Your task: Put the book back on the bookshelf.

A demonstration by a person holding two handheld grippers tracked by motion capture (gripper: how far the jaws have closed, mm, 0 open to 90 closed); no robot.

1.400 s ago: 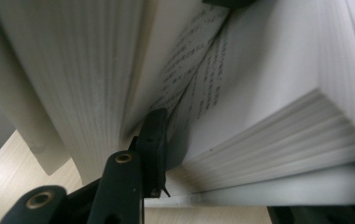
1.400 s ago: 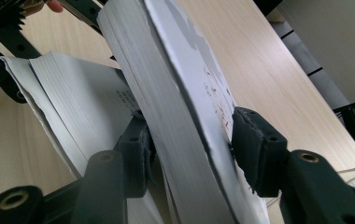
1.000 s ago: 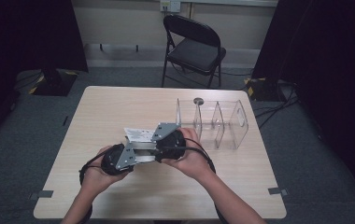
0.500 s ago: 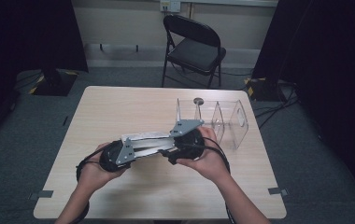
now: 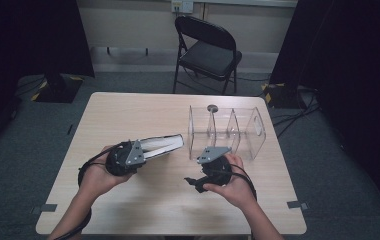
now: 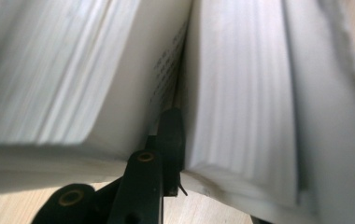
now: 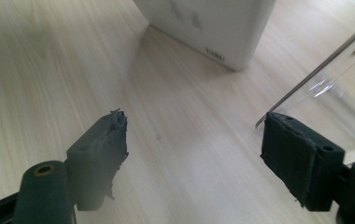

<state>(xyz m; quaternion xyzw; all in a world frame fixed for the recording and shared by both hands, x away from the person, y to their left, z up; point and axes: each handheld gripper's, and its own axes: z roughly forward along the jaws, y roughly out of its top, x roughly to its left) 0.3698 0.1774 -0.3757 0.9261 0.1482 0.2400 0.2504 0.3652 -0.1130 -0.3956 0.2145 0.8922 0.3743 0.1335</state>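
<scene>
Near the bottom of the high view I see my two hands coming in. My right gripper [image 5: 194, 184], low and a bit right of the middle, has let go: in the right gripper view its two black jaws stand far apart with nothing but bare wood between them, and they have just been opening wider. My left gripper [image 5: 140, 150], left of the middle, is clamped tight on the thick white paperback book [image 5: 162, 145]; its jaws have just been closing, and in the left gripper view one black jaw [image 6: 168, 140] is pushed in between the white pages [image 6: 241, 93], so it pinches only part of the book. The book sticks out from that gripper toward the middle of the picture and looks lifted a little off the pale wooden table [image 5: 143, 107], though I cannot tell how much. Just past it, in the upper right part of the table, stands the clear plastic organizer box with dividers [image 5: 226, 131], and its slots look empty. I think the pick-up is done and the book has gone over to one hand. What is left, I guess, is to carry it to the clear box and slide it upright into a slot. Farthest back, at the top of the picture, is a black folding chair [image 5: 208, 50].
</scene>
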